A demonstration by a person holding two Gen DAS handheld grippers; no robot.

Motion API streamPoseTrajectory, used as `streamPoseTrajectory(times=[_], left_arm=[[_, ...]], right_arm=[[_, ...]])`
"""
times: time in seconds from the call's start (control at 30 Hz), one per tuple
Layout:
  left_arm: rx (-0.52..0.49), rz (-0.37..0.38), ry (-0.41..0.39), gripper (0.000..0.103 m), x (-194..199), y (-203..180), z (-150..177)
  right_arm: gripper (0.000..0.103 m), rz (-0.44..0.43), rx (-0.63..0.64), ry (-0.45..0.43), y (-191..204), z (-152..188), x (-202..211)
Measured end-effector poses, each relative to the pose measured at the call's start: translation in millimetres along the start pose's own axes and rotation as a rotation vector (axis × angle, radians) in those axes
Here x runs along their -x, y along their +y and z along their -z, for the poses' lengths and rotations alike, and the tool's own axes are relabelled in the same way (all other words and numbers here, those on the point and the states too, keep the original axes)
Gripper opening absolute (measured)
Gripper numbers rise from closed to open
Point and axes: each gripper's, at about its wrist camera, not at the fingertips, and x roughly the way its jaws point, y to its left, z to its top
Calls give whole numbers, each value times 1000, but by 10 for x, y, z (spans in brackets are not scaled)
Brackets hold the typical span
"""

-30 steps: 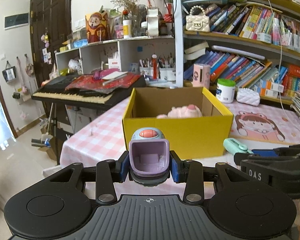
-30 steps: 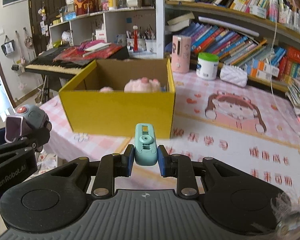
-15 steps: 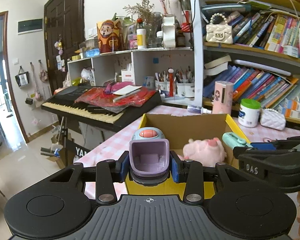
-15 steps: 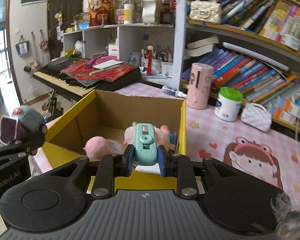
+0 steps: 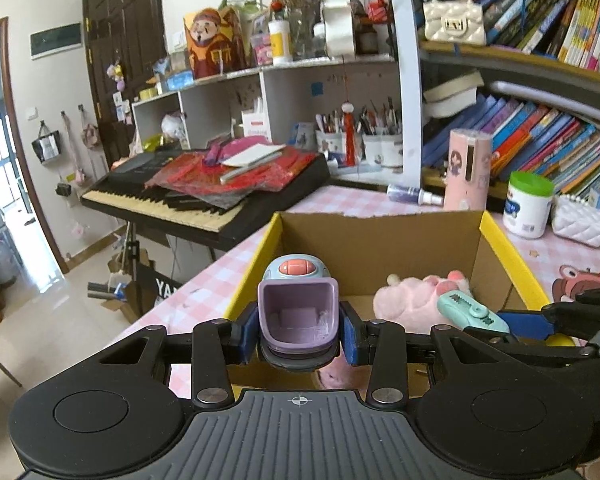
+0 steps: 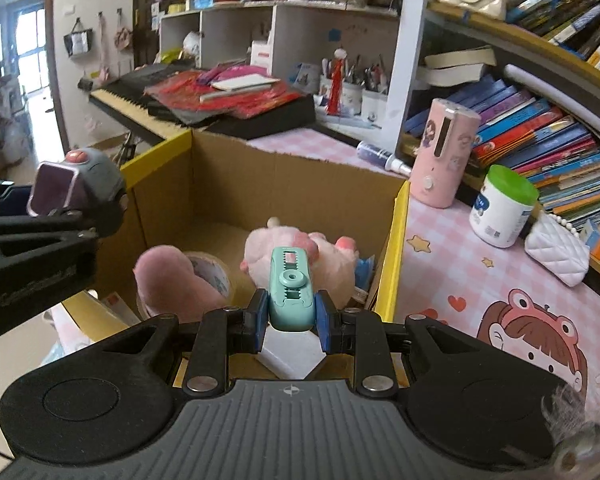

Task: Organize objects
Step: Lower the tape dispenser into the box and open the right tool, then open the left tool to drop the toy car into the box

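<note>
I hold both tools over the yellow box: left tool clamped on the purple toy, right tool gripping the teal stapler, axis toward 12 o'clock; box floor lies directly beneath.

A black keyboard stands far left, red papers piled on it. On the pink checked bench, a pink cylinder and a green-lidded jar stand near a white quilted pouch, below shelved books.
</note>
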Motion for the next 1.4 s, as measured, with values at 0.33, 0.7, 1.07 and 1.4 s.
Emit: streamPoseTrajectory(times=[0.33, 0.7, 1.07, 1.4], left_arm=[[-9, 15, 86, 39, -235, -122, 85], [-6, 9, 108, 41, -271, -121, 124], [9, -2, 24, 67, -18, -58, 80], [46, 3, -76, 86, 423, 93, 104]], right_arm=[[23, -31, 18, 13, -54, -10, -98], [24, -32, 32, 25, -40, -27, -128], [36, 2, -30, -7, -60, -1, 94], [59, 129, -86, -121, 18, 117, 589]])
